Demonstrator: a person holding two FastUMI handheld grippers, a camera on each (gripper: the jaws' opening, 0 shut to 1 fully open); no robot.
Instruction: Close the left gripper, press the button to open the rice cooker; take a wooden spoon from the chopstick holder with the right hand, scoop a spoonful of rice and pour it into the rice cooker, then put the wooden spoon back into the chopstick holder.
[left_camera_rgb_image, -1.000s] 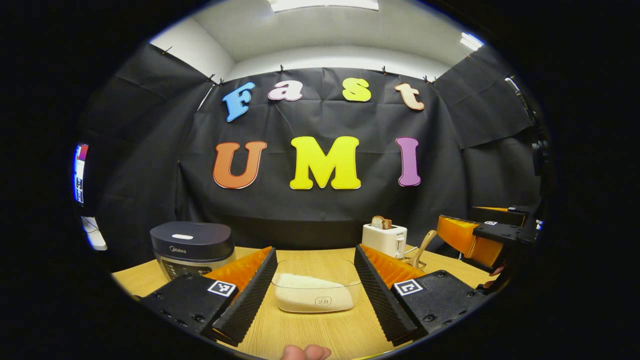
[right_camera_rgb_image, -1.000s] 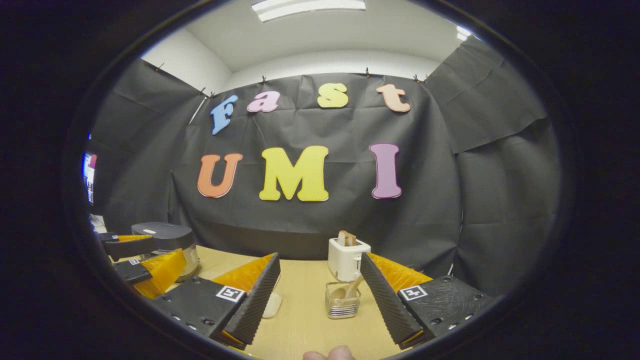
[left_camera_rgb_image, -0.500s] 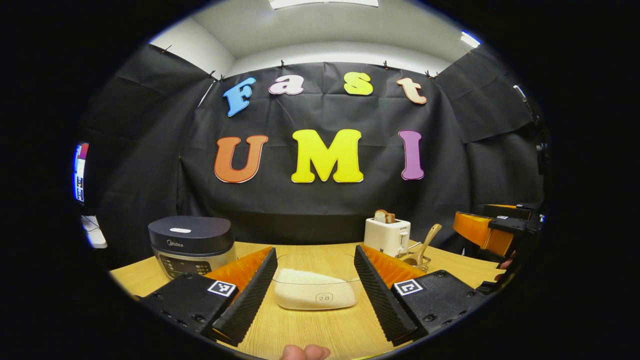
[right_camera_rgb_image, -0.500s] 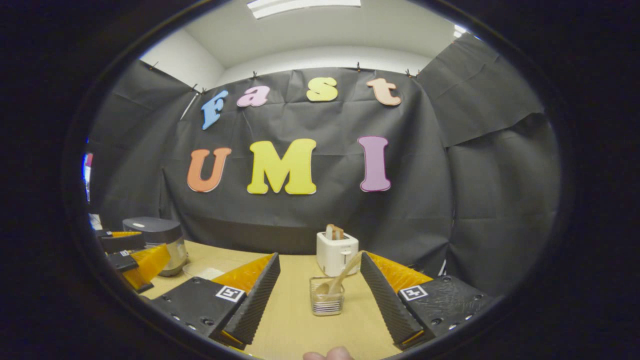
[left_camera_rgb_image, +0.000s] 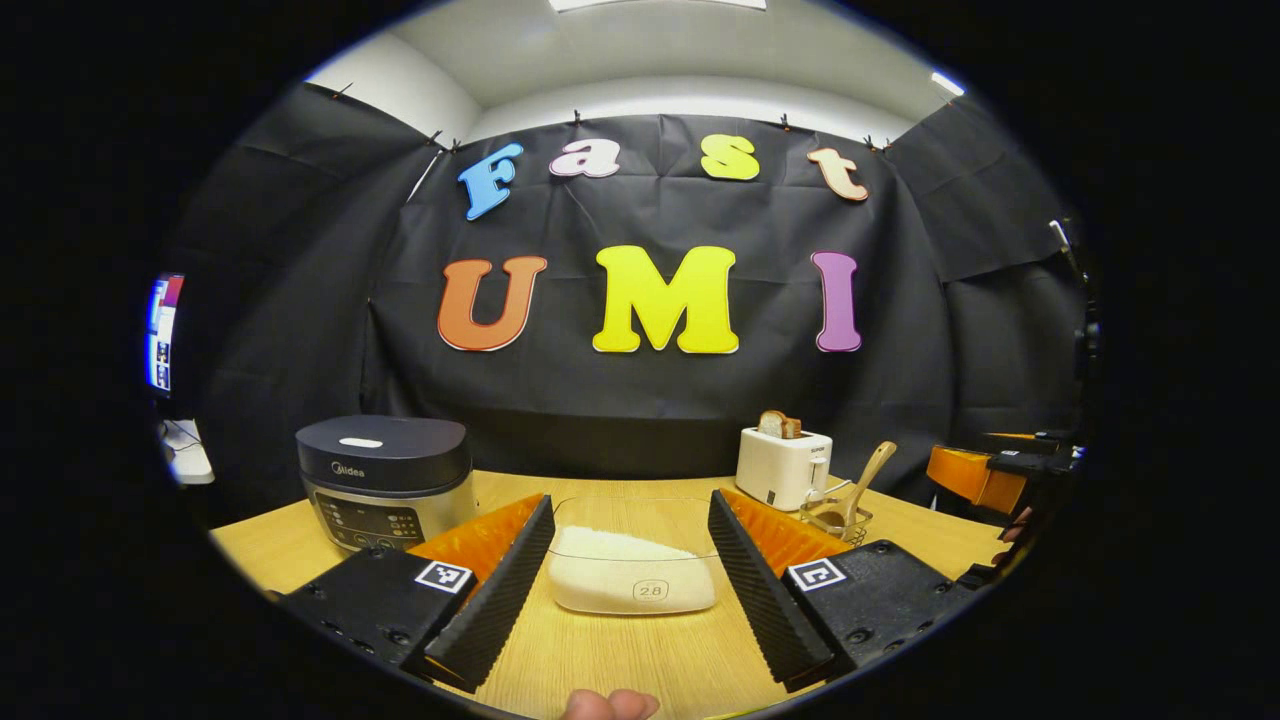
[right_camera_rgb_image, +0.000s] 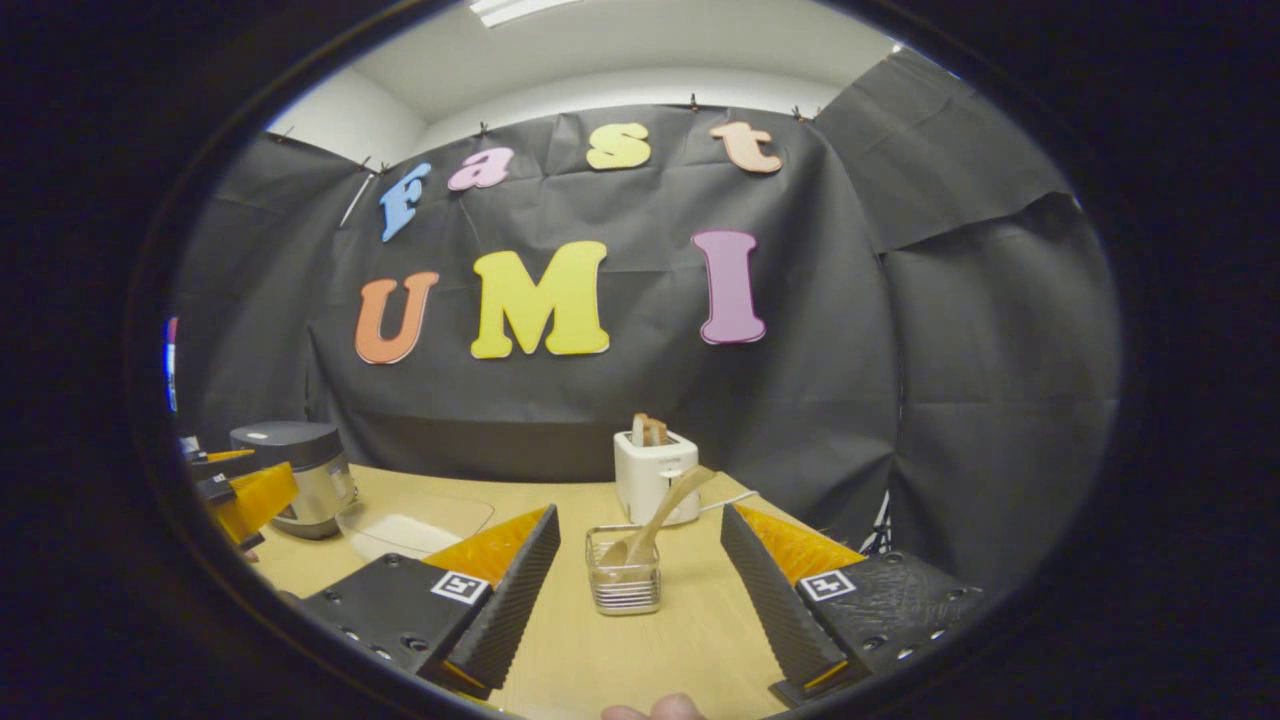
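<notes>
Right gripper view: wooden spoon (right_camera_rgb_image: 655, 520) standing bowl-down in the chopstick holder (right_camera_rgb_image: 623, 571), just in front of the toaster (right_camera_rgb_image: 652, 478); long axis leaning, handle pointing up and right toward the toaster. Probably light, stiff and smooth, best pinched on the bare upper handle. Right gripper (right_camera_rgb_image: 640, 590) fingers spread, grasping nothing, holder between them but apart. Left gripper view: left gripper (left_camera_rgb_image: 630, 585) fingers likewise released, framing the rice tray (left_camera_rgb_image: 632, 583) on the surface (left_camera_rgb_image: 620, 660); rice cooker (left_camera_rgb_image: 385, 480) lid down, far left of the toaster.
</notes>
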